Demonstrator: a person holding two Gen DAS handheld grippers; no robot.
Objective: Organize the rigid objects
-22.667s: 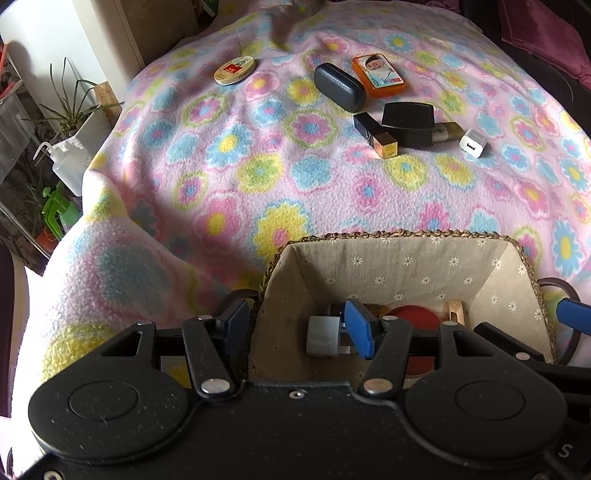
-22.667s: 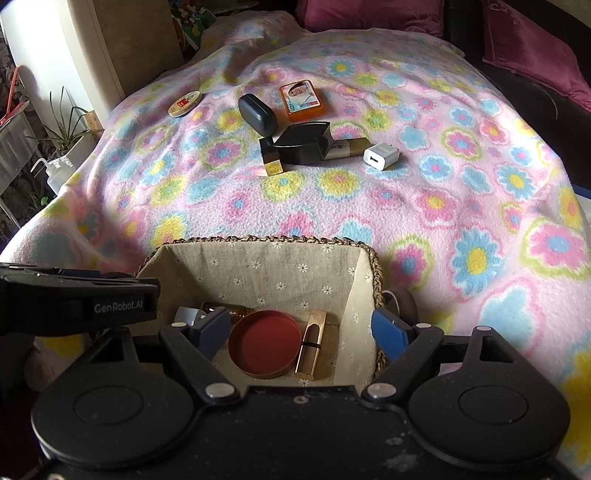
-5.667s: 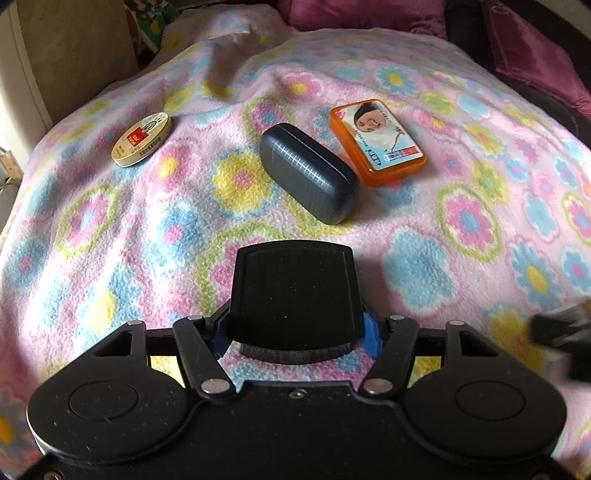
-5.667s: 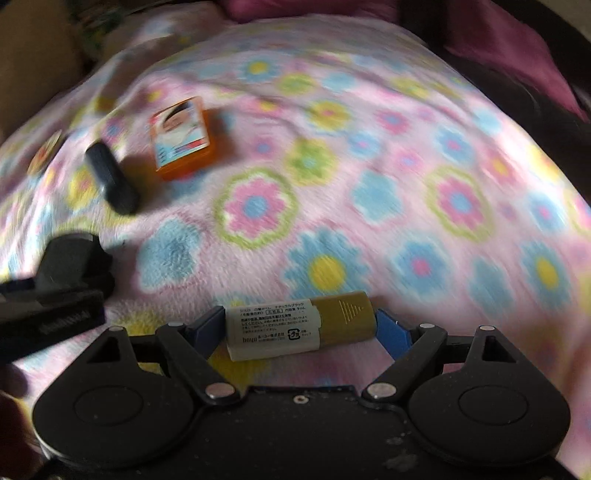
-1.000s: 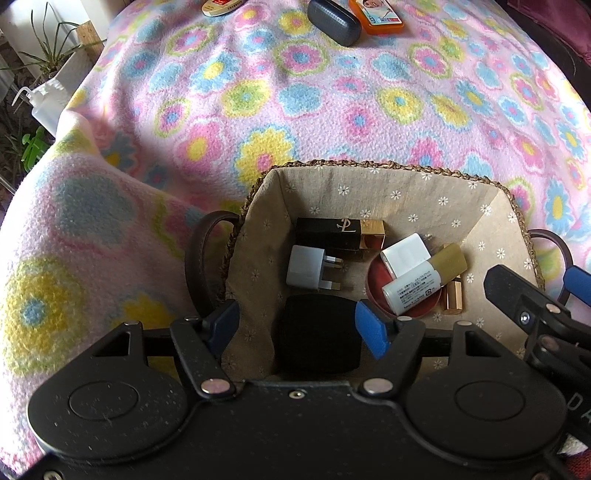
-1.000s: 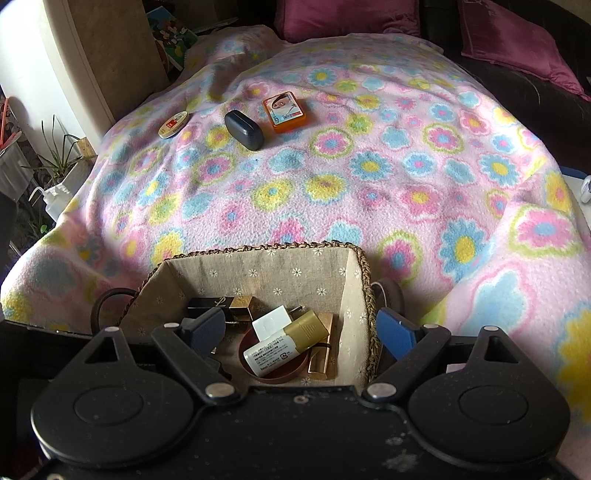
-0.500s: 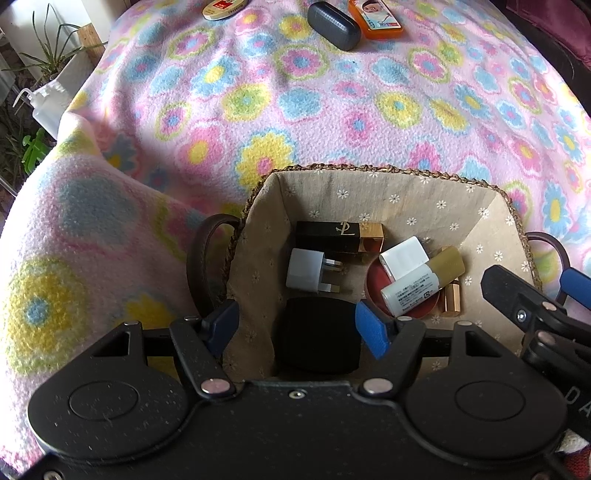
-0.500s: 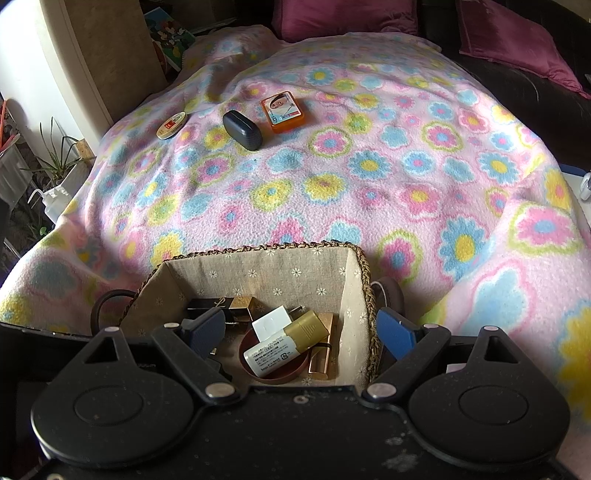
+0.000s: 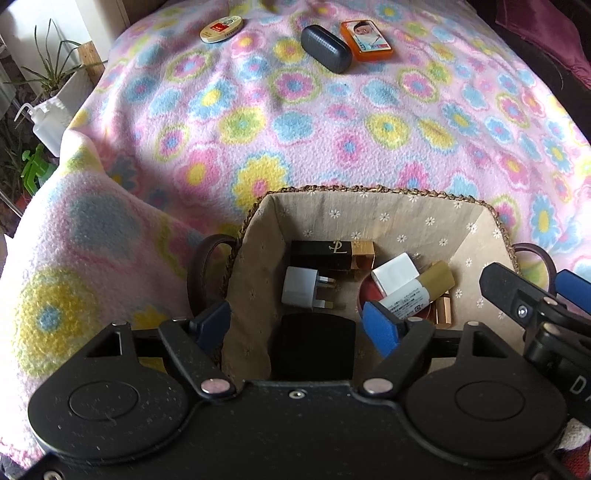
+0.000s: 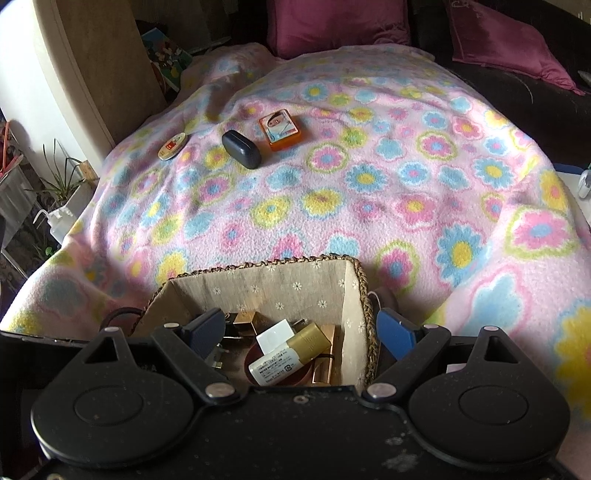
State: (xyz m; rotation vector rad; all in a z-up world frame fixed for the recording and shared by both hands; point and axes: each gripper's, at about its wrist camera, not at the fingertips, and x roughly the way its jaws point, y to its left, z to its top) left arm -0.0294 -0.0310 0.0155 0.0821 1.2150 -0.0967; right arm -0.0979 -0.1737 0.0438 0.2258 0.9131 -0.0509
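Observation:
A lined wicker basket [image 9: 369,192] sits on the flowered blanket. My left gripper [image 9: 295,326] hangs over its near left corner with its jaws opening. A black compact case [image 9: 314,343] lies between them, with gaps to both pads. Further in lie a black-and-gold lipstick box [image 9: 328,253], a white plug adapter [image 9: 301,290], a white charger cube [image 9: 395,273] and a white-and-gold tube [image 9: 417,291] on a red dish [image 9: 369,291]. My right gripper [image 10: 303,332] stands open over the basket [image 10: 258,267], holding nothing.
Far across the blanket lie a dark oval case [image 9: 325,48], an orange tin [image 9: 369,35] and a round cream tin [image 9: 221,28]. Plants and a white squeeze bottle [image 9: 48,118] stand off the left edge. Magenta cushions [image 10: 332,26] line the back.
My left gripper's jaws have spread wider, away from the black compact case, which stays in the basket. The right gripper has kept still.

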